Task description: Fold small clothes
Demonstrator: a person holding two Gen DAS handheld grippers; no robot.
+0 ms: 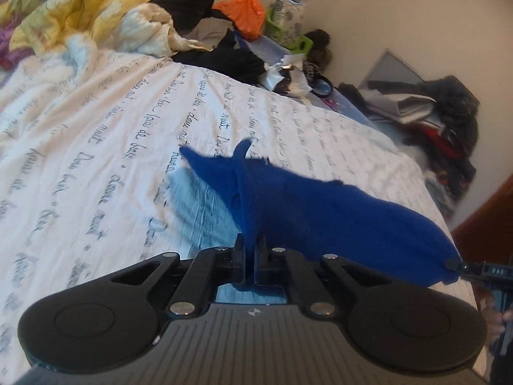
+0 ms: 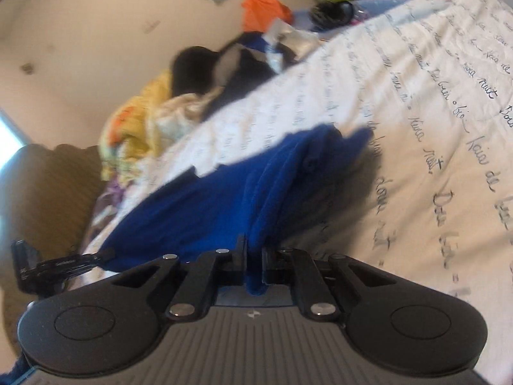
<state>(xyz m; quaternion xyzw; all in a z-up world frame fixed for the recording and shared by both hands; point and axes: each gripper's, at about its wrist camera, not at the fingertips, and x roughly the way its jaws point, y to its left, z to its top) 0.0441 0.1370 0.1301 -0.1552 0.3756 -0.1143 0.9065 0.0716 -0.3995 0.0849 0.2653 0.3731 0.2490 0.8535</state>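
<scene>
Bedding fills most of both views: a white duvet (image 1: 96, 147) printed with lines of dark cursive script, spread over the bed and wrinkled toward its far end. At that far end lies a crumpled yellow quilt (image 1: 64, 9) with orange patches, and beside it a heap of dark clothes (image 1: 224, 54) with a black rounded shape on top. An orange plastic bag (image 1: 243, 12) sits just beyond the heap, near a green basket (image 1: 288, 29) against the cream wall. Off the bed's far side, a second pile of dark and red garments (image 1: 449, 122) rests by the wall. Above the duvet hangs the blue garment (image 1: 320, 211), a small piece of deep-blue fleecy cloth, stretched between the two tools and lifted off the bed, with a shadow on the cover beneath it. One loose corner of it points toward the far end of the bed. The left gripper (image 1: 250, 256) has its jaws drawn narrow and pinched on a fold of the blue cloth. In its view the right tool's tip shows at the right edge, clipped to the cloth's other end. The right gripper (image 2: 255, 266) likewise has its jaws closed tight on a bunched edge of the same cloth, which runs up and away from it; this view is blurred.
</scene>
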